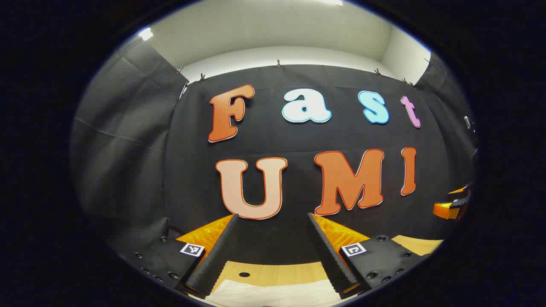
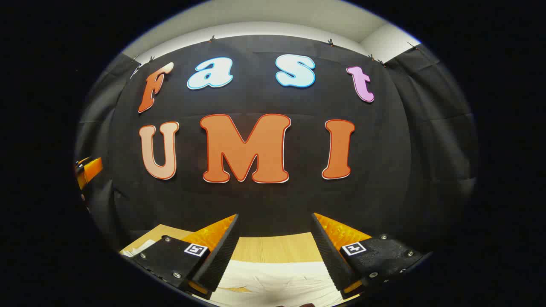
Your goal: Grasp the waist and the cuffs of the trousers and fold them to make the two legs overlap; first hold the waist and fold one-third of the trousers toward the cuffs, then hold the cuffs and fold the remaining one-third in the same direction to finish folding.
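White trousers [image 1: 273,294] lie on the wooden table [image 1: 273,270], low between the fingers in the left gripper view. My left gripper [image 1: 273,219] is open above them with nothing between its fingers. In the right gripper view the white trousers [image 2: 277,279] spread below my right gripper [image 2: 275,217], which is also open and holds nothing. Both grippers hover over the cloth and point at the booth's back wall. The other gripper [image 1: 454,204] shows at the right edge of the left gripper view, and another gripper [image 2: 87,168] shows at the left edge of the right gripper view.
The table's far edge meets the black cloth wall close ahead. A small dark hole [image 1: 244,274] marks the tabletop in the left gripper view. Black curtains close the booth on both sides.
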{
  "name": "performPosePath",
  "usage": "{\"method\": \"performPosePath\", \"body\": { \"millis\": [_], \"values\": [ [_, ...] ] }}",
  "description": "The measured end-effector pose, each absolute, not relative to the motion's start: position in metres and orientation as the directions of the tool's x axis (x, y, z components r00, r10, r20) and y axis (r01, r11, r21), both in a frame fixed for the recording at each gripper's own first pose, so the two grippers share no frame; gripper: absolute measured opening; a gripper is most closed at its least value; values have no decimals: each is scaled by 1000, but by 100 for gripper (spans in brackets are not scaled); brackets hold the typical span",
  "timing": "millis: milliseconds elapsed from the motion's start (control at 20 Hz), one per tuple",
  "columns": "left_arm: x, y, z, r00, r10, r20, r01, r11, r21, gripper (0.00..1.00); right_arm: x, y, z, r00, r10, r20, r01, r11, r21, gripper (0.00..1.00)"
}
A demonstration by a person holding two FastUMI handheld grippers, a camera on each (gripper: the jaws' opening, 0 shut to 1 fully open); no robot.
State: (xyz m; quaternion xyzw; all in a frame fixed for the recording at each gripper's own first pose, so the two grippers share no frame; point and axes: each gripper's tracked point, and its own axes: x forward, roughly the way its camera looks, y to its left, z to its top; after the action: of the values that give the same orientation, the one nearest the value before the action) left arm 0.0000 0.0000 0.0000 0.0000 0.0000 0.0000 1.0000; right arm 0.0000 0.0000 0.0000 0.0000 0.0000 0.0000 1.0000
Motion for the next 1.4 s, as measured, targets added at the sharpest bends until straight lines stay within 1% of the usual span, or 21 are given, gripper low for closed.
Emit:
{"method": "performPosePath", "body": {
  "millis": [200,400,450,650,800,900,1100,1300,1400],
  "values": [
    [-6,-4,-5,1000,-8,-10,8,1000,-20,100,-4,-3,1,1000,-2,24,2,1000,-4,98],
    [-13,-3,-12,1000,9,-15,-9,1000,-1,100,-6,-2,-2,999,6,35,-5,1000,-23,98],
    [-14,-2,-16,1000,11,-24,-11,1000,1,100,-5,-4,-2,999,3,41,-2,999,-38,100],
    [-13,0,-22,999,29,-41,-29,1000,-11,100,-4,-1,-11,1000,18,25,-17,999,-41,98],
    [-15,5,-37,996,40,-78,-44,998,-41,100,-2,-4,-35,998,15,-56,-17,999,-39,98],
    [-17,5,-53,991,39,-125,-49,996,-79,100,-3,-9,-52,992,13,-126,-14,1000,-8,98],
    [-22,21,-87,974,49,-222,-84,985,-152,100,-4,-32,-76,978,-20,-207,32,998,53,99],
    [-36,57,-136,926,139,-352,-200,969,-145,98,-10,-61,-107,951,-65,-304,91,993,73,99],
    [-45,62,-159,898,143,-416,-231,958,-169,98,-14,-71,-125,929,-79,-362,120,989,90,99]
  ]
}}
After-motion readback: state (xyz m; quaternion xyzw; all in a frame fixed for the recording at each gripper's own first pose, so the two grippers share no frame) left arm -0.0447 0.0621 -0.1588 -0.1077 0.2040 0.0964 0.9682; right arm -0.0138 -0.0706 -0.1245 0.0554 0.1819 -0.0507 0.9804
